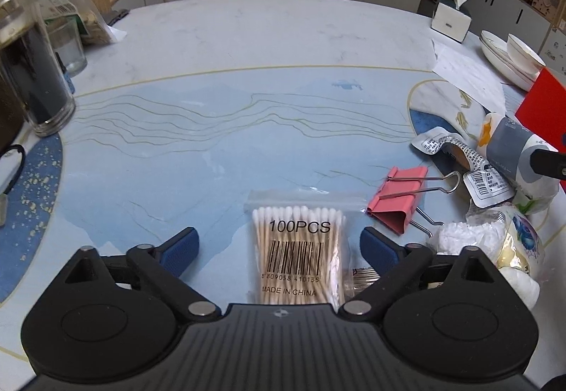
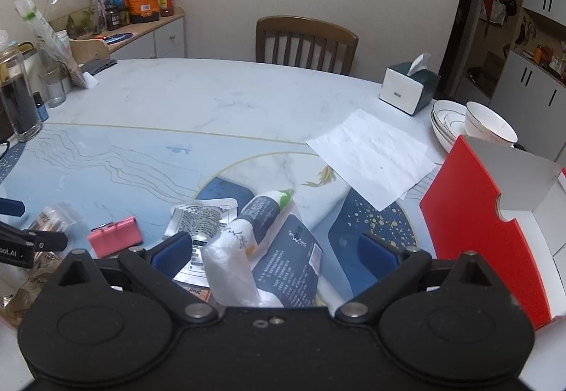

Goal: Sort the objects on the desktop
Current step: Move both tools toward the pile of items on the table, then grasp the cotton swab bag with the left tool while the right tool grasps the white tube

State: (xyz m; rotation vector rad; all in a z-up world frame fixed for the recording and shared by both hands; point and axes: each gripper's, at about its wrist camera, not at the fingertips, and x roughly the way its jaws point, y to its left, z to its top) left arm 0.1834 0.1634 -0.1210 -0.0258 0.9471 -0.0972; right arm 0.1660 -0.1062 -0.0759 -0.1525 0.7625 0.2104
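Note:
A clear bag of cotton swabs (image 1: 300, 253) lies on the blue table mat between the blue pads of my left gripper (image 1: 279, 246), which is open and clear of the bag on both sides. A pink binder clip (image 1: 397, 200) lies just to its right, also seen as the pink binder clip (image 2: 114, 236) in the right wrist view. My right gripper (image 2: 274, 251) is open over a heap of packets: a white plastic-wrapped tube (image 2: 236, 249) and a dark blue sachet (image 2: 290, 267) lie between its pads, untouched. The red box (image 2: 488, 221) stands open to the right.
A dark-filled glass jar (image 1: 32, 72) and a drinking glass (image 1: 69, 44) stand at the left. A tissue box (image 2: 406, 90), stacked white bowls (image 2: 474, 125) and a sheet of paper (image 2: 375, 154) sit at the back right. A wooden chair (image 2: 304, 40) faces the far table edge.

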